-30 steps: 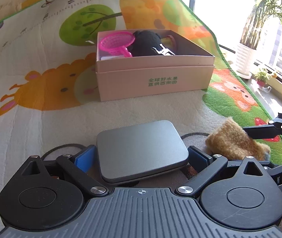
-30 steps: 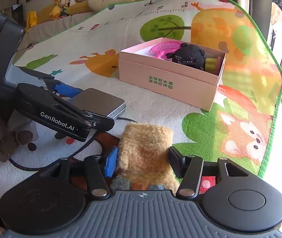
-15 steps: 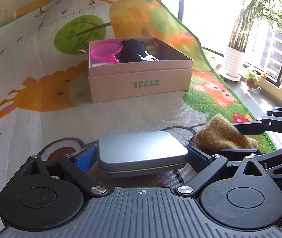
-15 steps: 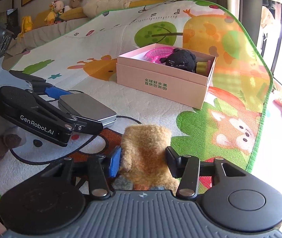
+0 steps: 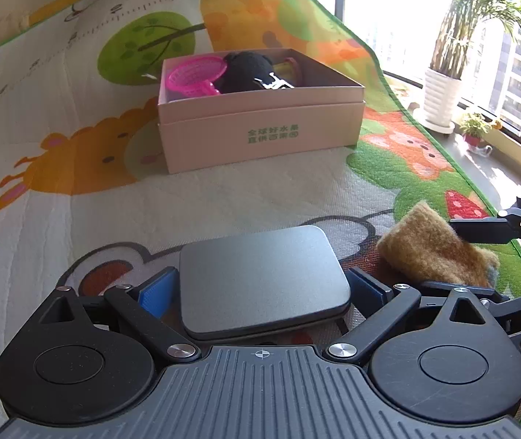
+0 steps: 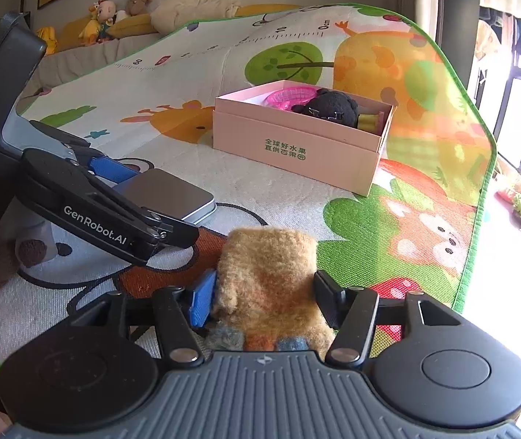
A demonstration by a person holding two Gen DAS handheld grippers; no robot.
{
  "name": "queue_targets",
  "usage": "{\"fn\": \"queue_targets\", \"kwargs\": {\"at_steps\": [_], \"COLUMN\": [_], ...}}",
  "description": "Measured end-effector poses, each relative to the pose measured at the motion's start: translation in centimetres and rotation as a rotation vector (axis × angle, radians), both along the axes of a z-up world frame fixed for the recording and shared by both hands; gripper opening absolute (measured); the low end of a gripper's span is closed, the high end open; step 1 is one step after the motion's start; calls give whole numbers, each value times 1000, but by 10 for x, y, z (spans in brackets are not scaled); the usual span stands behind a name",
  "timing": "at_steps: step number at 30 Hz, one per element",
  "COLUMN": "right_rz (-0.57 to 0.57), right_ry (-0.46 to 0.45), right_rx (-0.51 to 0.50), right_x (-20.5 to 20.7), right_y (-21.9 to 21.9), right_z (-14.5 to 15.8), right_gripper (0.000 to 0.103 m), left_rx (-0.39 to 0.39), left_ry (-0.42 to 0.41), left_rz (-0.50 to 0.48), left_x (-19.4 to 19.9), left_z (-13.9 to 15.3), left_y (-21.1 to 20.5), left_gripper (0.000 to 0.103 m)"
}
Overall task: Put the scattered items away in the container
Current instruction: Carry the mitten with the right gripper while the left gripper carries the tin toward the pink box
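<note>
Near mat's front edge: left hand-held gripper (image 5: 260,289) clenched on tin (image 5: 262,278); right hand-held gripper (image 6: 264,298) opening around glove (image 6: 271,278), cuff pointing ahead toward box (image 6: 297,146) mid-mat, right nearer.

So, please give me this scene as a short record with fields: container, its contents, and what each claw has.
container: pink box, open, on the play mat
contents: pink net scoop, black plush, a yellow item partly hidden
left claw: closed on the grey tin
right claw: opening, brown fuzzy cloth between its fingers
</note>
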State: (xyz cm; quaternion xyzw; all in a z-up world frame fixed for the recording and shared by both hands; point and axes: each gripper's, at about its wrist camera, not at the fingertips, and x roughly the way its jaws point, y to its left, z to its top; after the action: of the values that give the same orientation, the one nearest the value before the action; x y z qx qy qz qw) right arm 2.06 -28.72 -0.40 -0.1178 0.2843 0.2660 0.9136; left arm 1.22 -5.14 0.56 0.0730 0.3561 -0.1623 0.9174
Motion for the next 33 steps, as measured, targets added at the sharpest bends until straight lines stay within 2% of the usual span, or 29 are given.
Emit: {"fn": "queue_targets", "kwargs": {"at_steps": [2, 16, 20, 33], "right_rz": [-22, -27, -4, -3], "right_ry": [8, 23, 18, 10], "right_rx": [16, 38, 36, 25], "right_x": [3, 3, 0, -2], "right_y": [-3, -6, -4, -1], "right_z": [-2, -4, -3, 1], "right_gripper": [70, 70, 59, 51], "left_rx": [3, 19, 16, -4], "left_ry": [-1, -1, -7, -42], "left_rz": [1, -5, -11, -11], "left_x": [0, -3, -5, -12], "left_z": [0, 3, 6, 16], "left_y": [0, -2, -1, 5], "left_gripper": [99, 99, 99, 98]}}
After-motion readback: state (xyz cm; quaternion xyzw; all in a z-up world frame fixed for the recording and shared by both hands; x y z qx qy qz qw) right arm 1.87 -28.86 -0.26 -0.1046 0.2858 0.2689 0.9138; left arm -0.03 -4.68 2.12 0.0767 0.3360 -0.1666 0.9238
